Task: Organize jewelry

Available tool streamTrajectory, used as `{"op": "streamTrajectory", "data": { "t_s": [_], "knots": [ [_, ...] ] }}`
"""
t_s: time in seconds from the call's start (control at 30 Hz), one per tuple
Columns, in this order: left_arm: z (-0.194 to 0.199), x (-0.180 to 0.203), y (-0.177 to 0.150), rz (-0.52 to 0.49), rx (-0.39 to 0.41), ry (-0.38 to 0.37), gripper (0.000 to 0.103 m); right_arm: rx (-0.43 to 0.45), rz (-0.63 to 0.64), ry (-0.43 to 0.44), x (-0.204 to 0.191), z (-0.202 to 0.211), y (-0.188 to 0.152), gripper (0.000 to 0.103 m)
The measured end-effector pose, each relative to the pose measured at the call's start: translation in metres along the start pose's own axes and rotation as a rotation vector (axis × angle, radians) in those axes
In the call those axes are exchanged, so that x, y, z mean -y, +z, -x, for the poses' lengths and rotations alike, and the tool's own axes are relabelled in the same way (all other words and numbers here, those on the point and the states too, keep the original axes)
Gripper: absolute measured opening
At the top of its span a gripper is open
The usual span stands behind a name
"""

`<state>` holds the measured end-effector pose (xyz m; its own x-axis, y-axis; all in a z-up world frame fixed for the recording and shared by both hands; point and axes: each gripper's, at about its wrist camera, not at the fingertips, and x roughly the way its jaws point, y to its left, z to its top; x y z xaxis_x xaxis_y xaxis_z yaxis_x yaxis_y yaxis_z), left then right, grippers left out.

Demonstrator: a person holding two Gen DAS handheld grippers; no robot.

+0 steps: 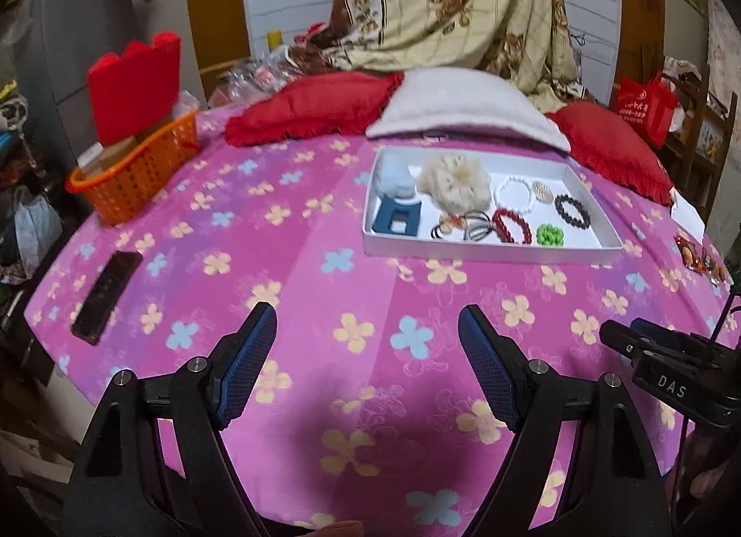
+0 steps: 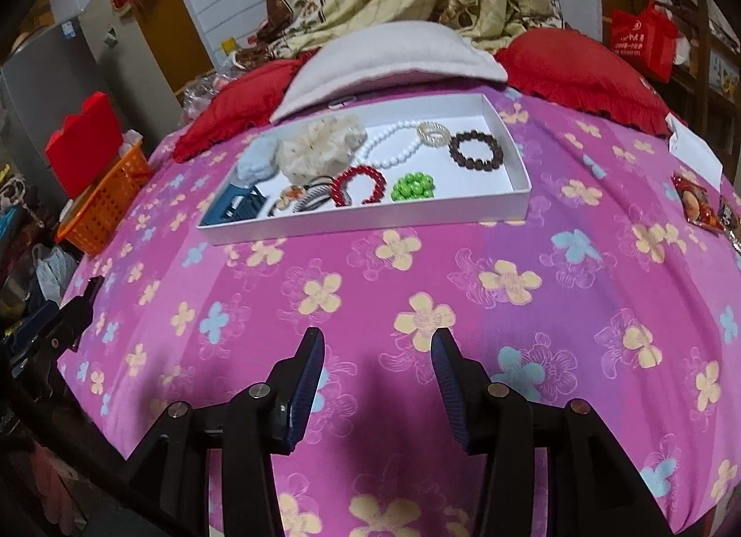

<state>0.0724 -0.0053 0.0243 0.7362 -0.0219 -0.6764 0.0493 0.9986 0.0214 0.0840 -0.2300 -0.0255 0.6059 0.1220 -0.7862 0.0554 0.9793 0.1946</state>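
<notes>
White card forms the shallow tray that serves as the landmark; it lies on a bed under a pink flowered sheet, and every piece of jewelry sits inside it. Near the tray's front wall are a red bead bracelet and, just beside it, a bunched green bead bracelet. Toward the tray's far wall lie a white bead strand, a small pale coiled band and a dark bead bracelet. At the tray's other end sit a cream scrunchie, a pale blue fluffy piece, black hair ties and a blue clip-like item.

Beads like these are probably light, hard and a bit slippery, strung on elastic, so a bracelet should flex and roll rather than break. Pinching across one side of the ring, over two or three beads, looks safer than trying to span the whole loop. The scrunchie is soft and can be taken anywhere.

Left tongs stand wide apart with nothing between them, hovering over the sheet in front of the tray. Right tongs are parted less widely, also empty, likewise short of the tray's front wall. Behind the tray lie a grey pillow and red cushions; an orange basket stands well off to its side.
</notes>
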Motion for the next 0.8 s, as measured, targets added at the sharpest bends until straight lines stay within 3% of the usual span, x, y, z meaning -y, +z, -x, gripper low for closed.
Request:
{"op": "streamTrajectory", "data": {
  "t_s": [0.6, 0.8],
  "knots": [
    [-0.047, -0.002, -0.007, 0.036, -0.131, -0.053, 0.081, -0.043, 0.046, -0.055, -0.005, -0.026, -0.003, 0.053],
    [-0.073, -0.009, -0.020, 0.054, -0.200, -0.061, 0.081, -0.026, 0.082, -0.016, -0.015, -0.029, 0.040, 0.053]
  ]
}}
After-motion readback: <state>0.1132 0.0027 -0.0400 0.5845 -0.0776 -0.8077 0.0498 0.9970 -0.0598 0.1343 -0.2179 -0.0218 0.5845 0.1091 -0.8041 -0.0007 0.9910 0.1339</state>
